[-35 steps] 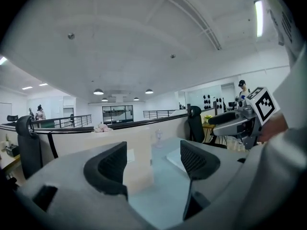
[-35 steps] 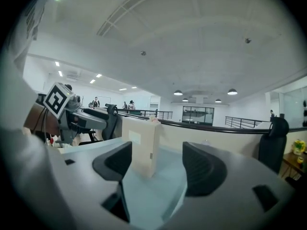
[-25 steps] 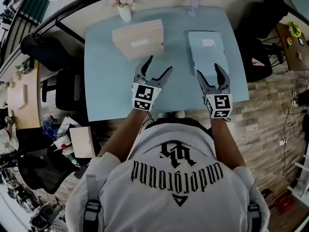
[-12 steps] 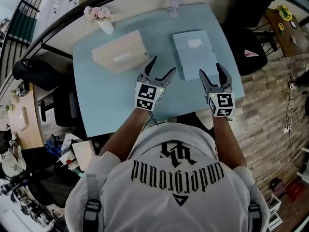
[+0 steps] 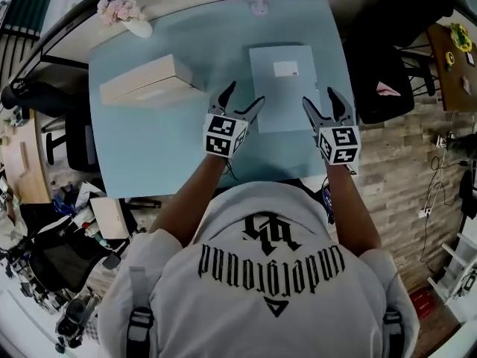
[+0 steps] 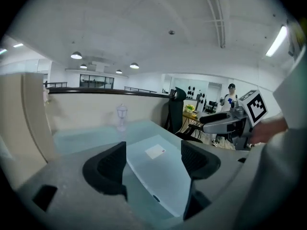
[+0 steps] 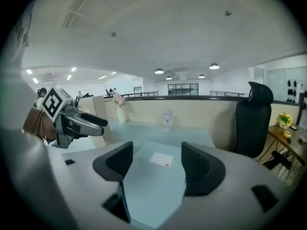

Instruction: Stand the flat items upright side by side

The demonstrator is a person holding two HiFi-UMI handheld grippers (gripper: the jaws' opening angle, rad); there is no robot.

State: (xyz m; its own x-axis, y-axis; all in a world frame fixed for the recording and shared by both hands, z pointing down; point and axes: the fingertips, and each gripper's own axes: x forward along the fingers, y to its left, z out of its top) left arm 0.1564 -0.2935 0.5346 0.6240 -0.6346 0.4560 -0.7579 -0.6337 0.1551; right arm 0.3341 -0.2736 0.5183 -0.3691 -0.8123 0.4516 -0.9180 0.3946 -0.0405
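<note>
On the pale blue desk [image 5: 149, 148], the flat light-blue rectangular box [image 5: 283, 88] lies flat between both grippers, its long axis running straight ahead of the fingers [image 6: 108, 169]. A beige cardboard box [image 5: 145, 80] sits well left. The left gripper [image 5: 244, 95] and right gripper [image 5: 320, 98] flank the blue box's near corners, fingers apart and empty.

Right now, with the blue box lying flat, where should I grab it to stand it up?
Probably by its long side edges near the end closest to you, one tool from each side. The blue box lies flat and wide on the table and looks too broad for one tool's jaws. The left tool and right tool, both open, sit at those edges.
</note>
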